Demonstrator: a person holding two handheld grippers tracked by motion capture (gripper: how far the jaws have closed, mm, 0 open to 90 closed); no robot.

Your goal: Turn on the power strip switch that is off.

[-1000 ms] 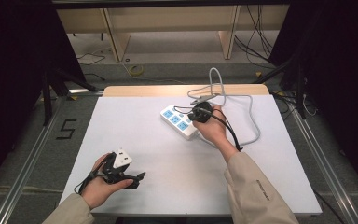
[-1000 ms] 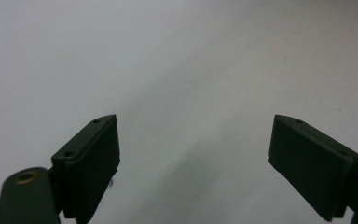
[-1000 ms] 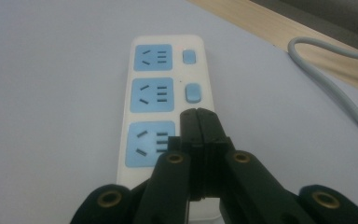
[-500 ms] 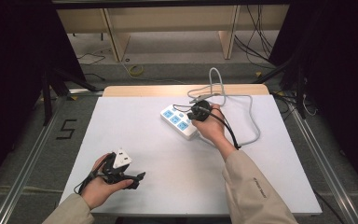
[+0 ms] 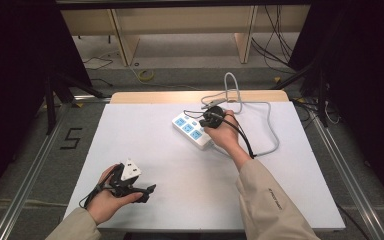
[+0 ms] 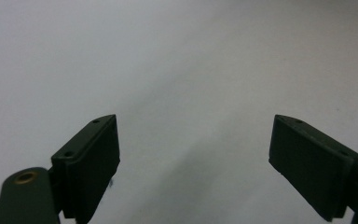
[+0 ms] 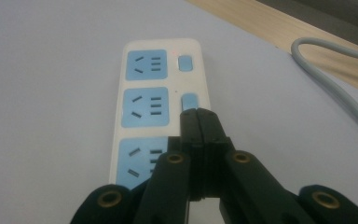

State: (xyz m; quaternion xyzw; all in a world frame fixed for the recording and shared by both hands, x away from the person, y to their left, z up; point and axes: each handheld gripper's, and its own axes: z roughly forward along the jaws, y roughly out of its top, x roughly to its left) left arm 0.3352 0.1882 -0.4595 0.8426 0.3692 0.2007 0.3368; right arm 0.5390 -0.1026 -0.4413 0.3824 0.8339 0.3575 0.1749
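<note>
- White table (image 5: 170, 150) fills the middle of the room, with wooden shelving and loose cords on the floor behind it.
- Power strip (image 5: 192, 130) lies flat toward the far right of the table; its long axis runs diagonally, from far-left to near-right in the high view.
- Its sockets (image 7: 142, 107) face up, and its grey cable (image 5: 267, 125) loops off to the right.
- Right gripper (image 7: 199, 117) has its jaws pressed together, holding nothing, with the tips at the middle blue switch (image 7: 189, 100) of the strip.
- Left gripper (image 6: 193, 149) sits near the table's front left, jaws wide apart over bare table.
</note>
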